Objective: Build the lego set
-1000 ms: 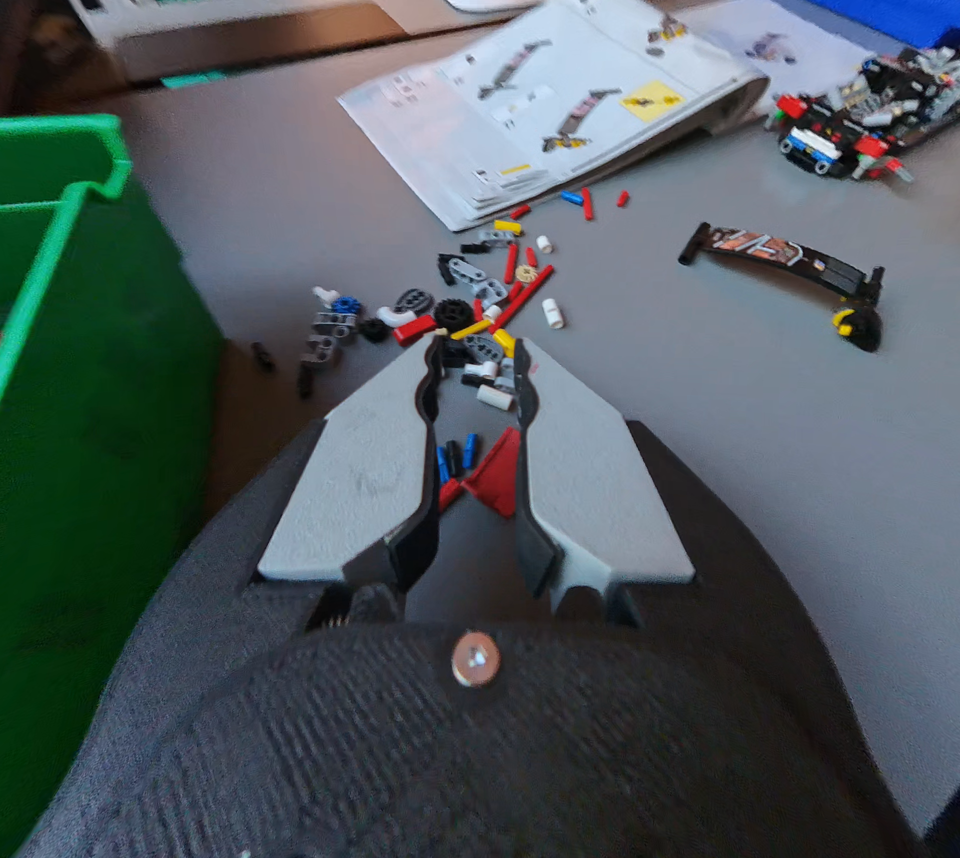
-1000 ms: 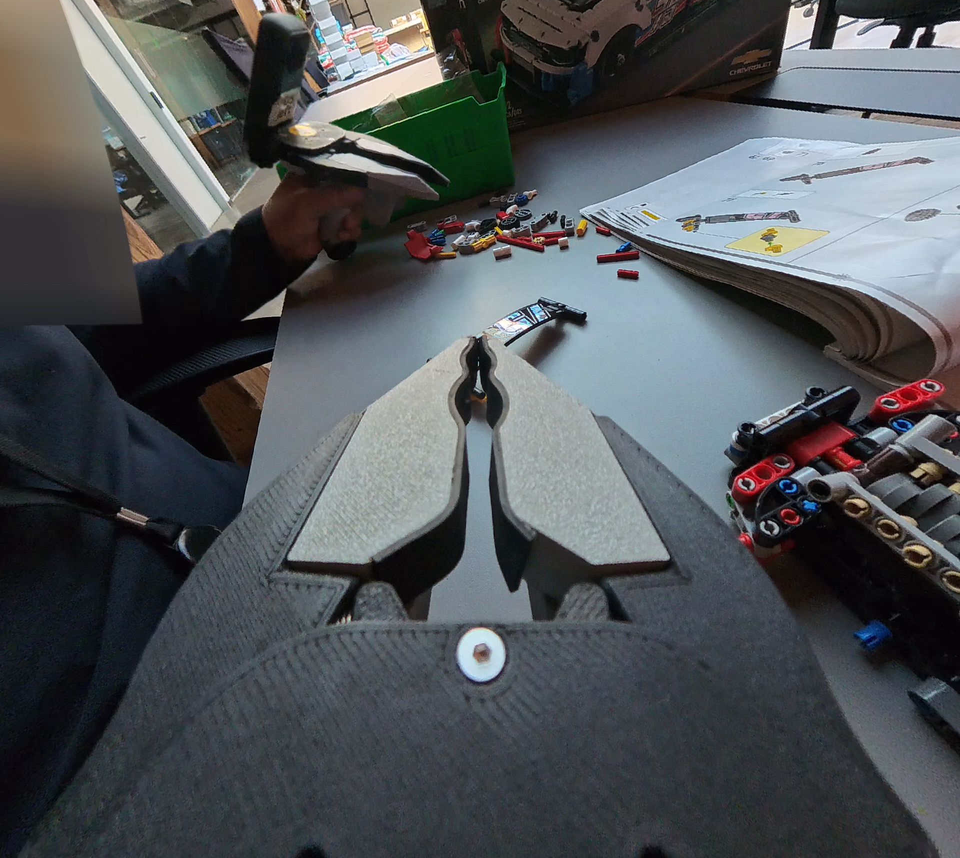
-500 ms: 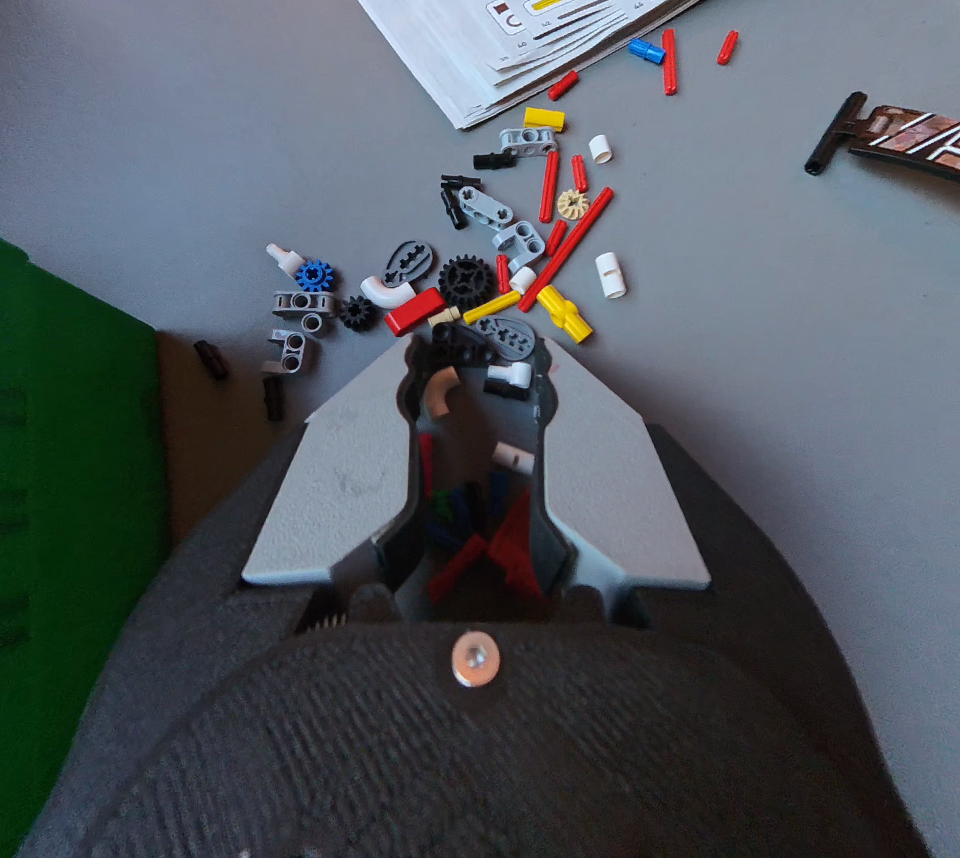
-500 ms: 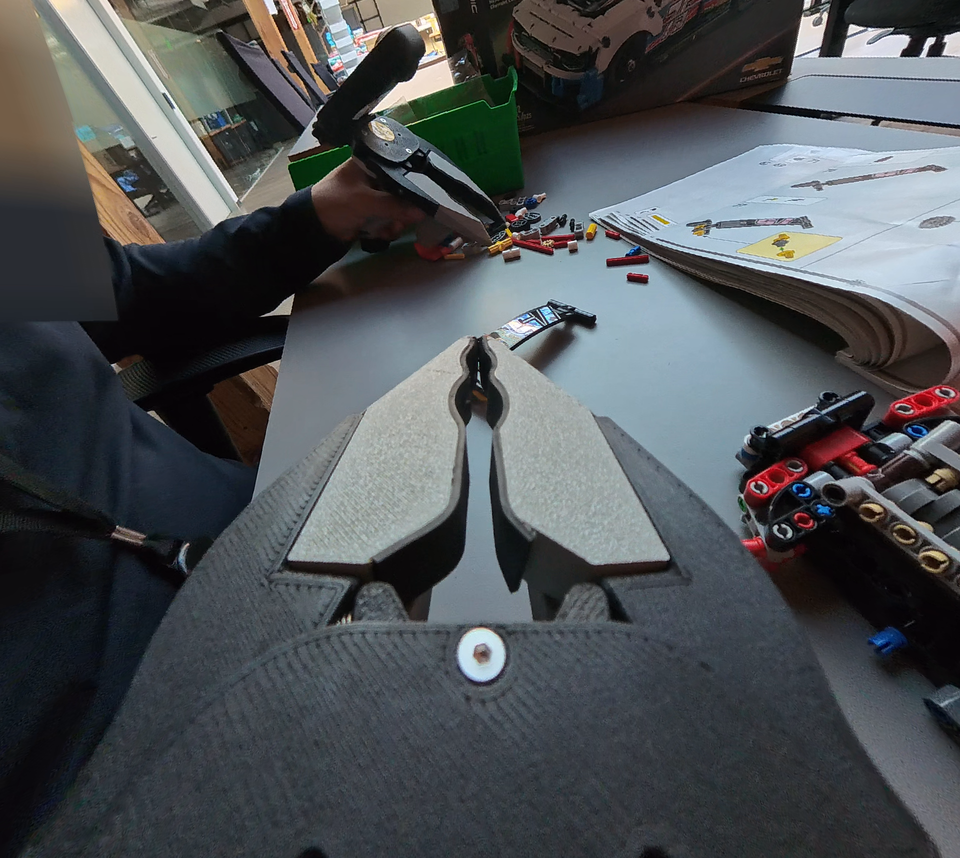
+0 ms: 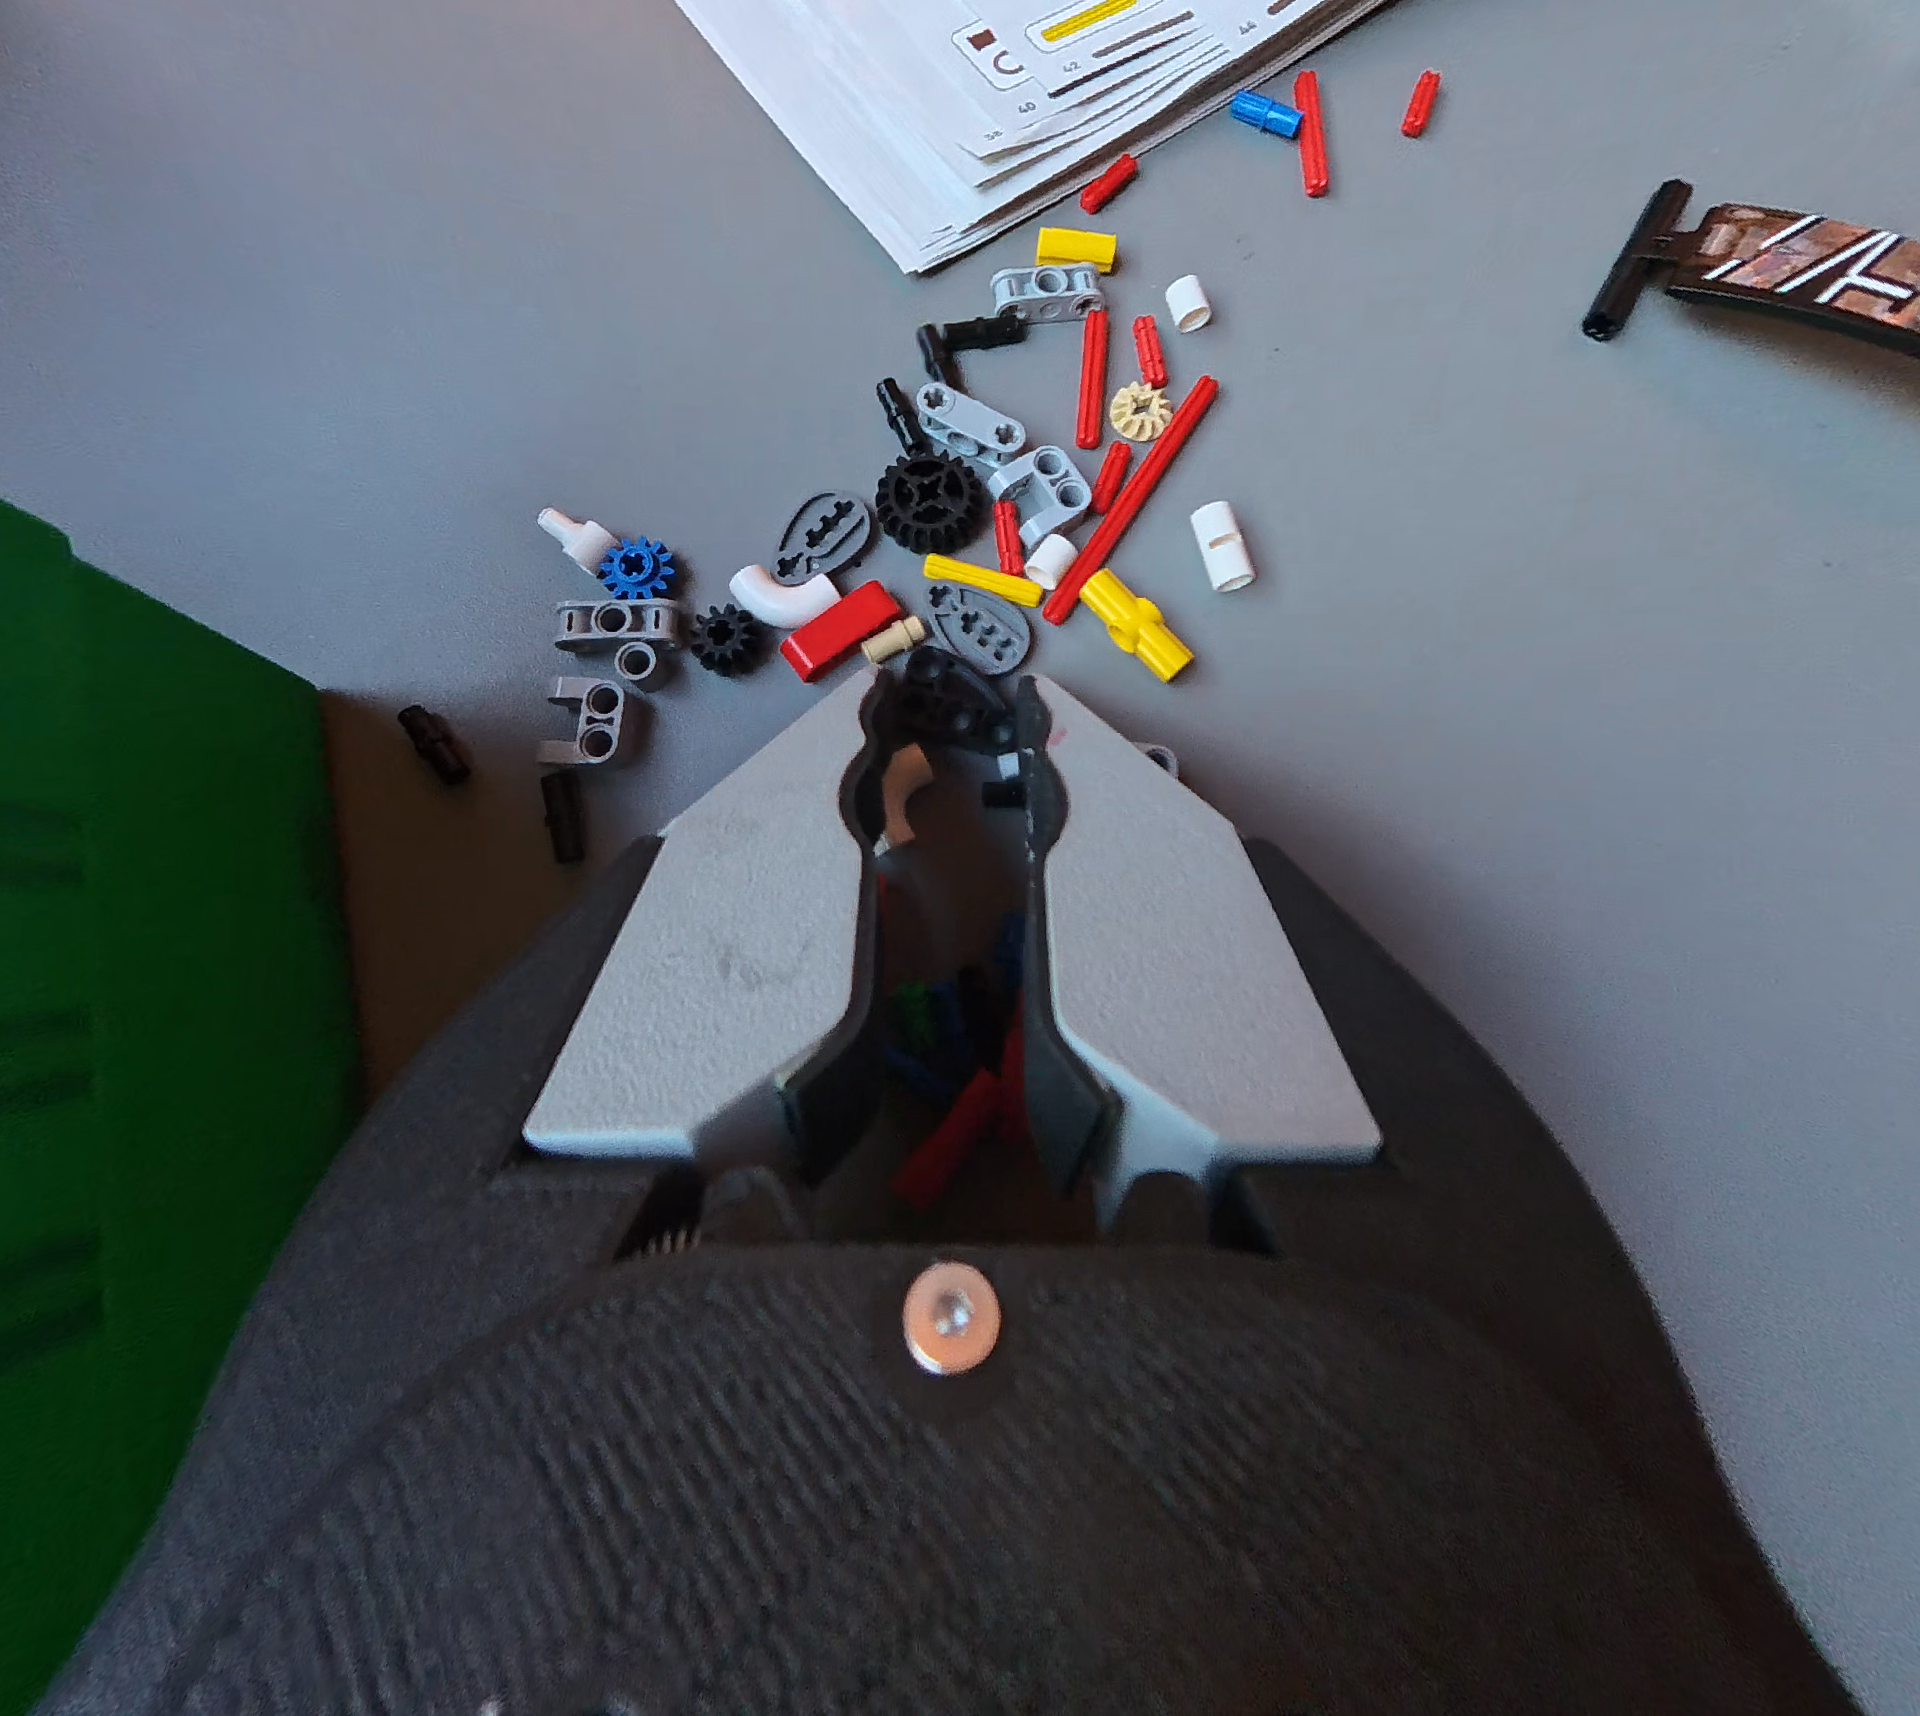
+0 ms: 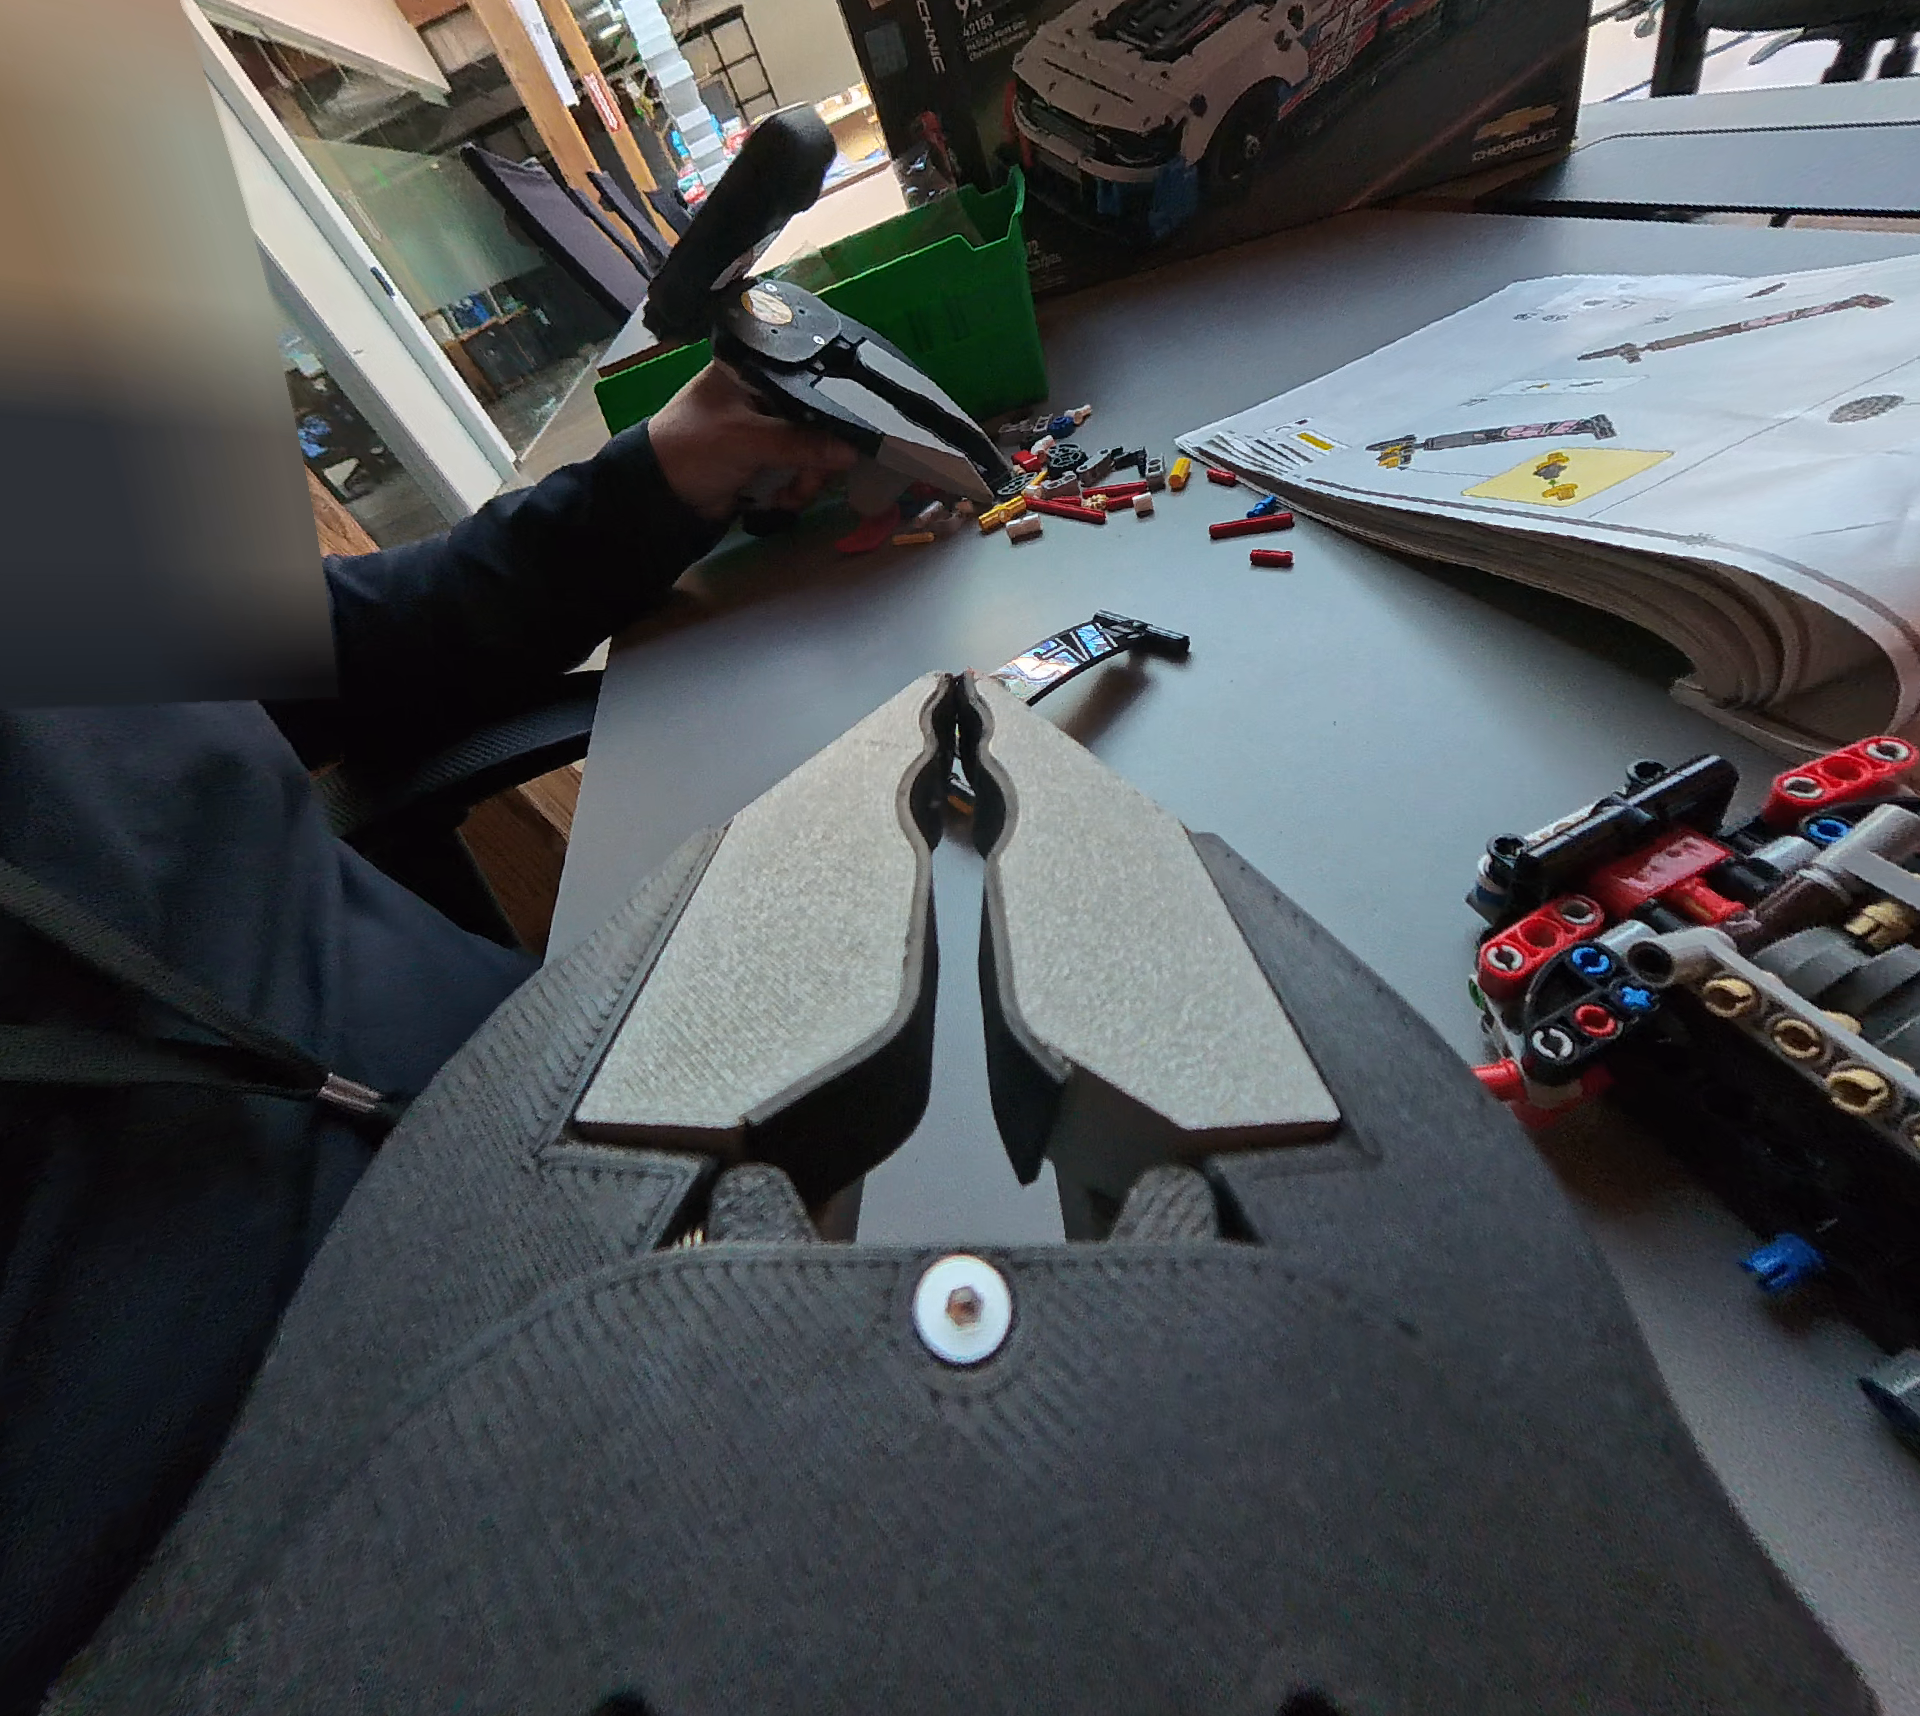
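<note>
Honestly, my left gripper (image 5: pixel 953 692) looks clamped on a small black piece (image 5: pixel 935 708) at the near edge of the parts pile (image 5: pixel 1049 503) on the desk (image 5: pixel 1558 731), so I'd squeeze squarely, while my right gripper (image 6: pixel 956 692) sits tips-together beside the curved strip (image 6: pixel 1081 643).

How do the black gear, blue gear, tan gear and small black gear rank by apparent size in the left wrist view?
1. Black gear, clearly largest.
2. Blue gear and small black gear look alike; unranked.
3. Tan gear, slightly smaller, but lies farther away.
</note>
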A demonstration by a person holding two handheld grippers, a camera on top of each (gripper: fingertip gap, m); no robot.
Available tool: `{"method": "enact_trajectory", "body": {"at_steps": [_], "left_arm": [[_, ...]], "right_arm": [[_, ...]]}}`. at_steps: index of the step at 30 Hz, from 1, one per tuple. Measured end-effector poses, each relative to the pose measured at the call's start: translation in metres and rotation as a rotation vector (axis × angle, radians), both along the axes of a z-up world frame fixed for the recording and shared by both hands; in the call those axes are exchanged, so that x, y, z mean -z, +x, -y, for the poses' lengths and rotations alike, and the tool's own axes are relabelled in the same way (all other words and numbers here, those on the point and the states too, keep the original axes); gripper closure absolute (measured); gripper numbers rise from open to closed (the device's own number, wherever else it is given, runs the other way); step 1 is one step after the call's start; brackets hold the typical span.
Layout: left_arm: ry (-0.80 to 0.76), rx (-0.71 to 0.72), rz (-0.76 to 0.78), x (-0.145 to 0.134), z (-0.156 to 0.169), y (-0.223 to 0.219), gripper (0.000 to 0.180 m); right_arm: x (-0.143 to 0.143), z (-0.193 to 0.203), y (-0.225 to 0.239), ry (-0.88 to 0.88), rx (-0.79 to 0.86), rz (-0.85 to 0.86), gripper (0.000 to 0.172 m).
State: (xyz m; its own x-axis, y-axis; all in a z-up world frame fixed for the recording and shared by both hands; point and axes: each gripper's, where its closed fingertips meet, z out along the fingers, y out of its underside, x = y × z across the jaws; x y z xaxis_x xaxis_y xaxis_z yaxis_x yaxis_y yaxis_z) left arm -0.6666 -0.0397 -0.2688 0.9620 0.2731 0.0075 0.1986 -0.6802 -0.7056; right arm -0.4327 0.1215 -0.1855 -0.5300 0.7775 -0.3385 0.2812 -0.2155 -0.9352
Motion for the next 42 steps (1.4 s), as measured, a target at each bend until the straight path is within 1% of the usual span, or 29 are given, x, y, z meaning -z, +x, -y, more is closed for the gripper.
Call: {"method": "enact_trajectory", "body": {"at_steps": [4, 8, 10, 13, 16, 18, 21, 25, 30, 33, 39, 42], "left_arm": [[0.024, 0.003, -0.034, -0.008, 0.0, 0.0, 0.16], [0.104, 0.031, -0.097, -0.033, -0.008, 0.006, 0.159], [0.174, 0.083, -0.127, -0.049, -0.018, 0.019, 0.16], [0.289, 0.199, -0.162, -0.071, -0.041, 0.053, 0.16], [0.316, 0.322, -0.268, -0.08, -0.061, 0.088, 0.16], [0.322, 0.382, -0.313, -0.08, -0.072, 0.11, 0.16], [0.299, 0.436, -0.269, -0.066, -0.083, 0.133, 0.161], [0.278, 0.441, -0.213, -0.052, -0.089, 0.143, 0.161], [0.283, 0.418, -0.22, -0.045, -0.09, 0.139, 0.16], [0.297, 0.395, -0.191, -0.041, -0.09, 0.136, 0.16], [0.355, 0.389, -0.232, -0.05, -0.092, 0.133, 0.161], [0.373, 0.384, -0.198, -0.052, -0.093, 0.13, 0.161]], "right_arm": [[-0.001, -0.002, 0.0, -0.016, 0.003, -0.001, 0.172], [-0.001, -0.001, 0.0, -0.015, -0.002, -0.001, 0.172], [-0.001, 0.0, 0.0, -0.011, -0.007, -0.002, 0.172], [-0.001, 0.002, 0.001, -0.001, -0.015, -0.008, 0.172], [-0.001, 0.004, 0.001, 0.013, -0.017, -0.012, 0.172], [-0.001, 0.004, 0.002, 0.017, -0.015, -0.019, 0.172], [-0.002, 0.004, 0.003, 0.017, -0.015, -0.026, 0.172], [-0.003, 0.006, 0.004, 0.017, -0.02, -0.03, 0.172], [-0.003, 0.008, 0.005, 0.022, -0.027, -0.032, 0.172], [-0.003, 0.008, 0.005, 0.022, -0.027, -0.032, 0.172], [0.0, 0.009, 0.004, 0.022, -0.035, -0.012, 0.172], [0.001, 0.011, 0.003, 0.031, -0.044, -0.005, 0.172]]}}
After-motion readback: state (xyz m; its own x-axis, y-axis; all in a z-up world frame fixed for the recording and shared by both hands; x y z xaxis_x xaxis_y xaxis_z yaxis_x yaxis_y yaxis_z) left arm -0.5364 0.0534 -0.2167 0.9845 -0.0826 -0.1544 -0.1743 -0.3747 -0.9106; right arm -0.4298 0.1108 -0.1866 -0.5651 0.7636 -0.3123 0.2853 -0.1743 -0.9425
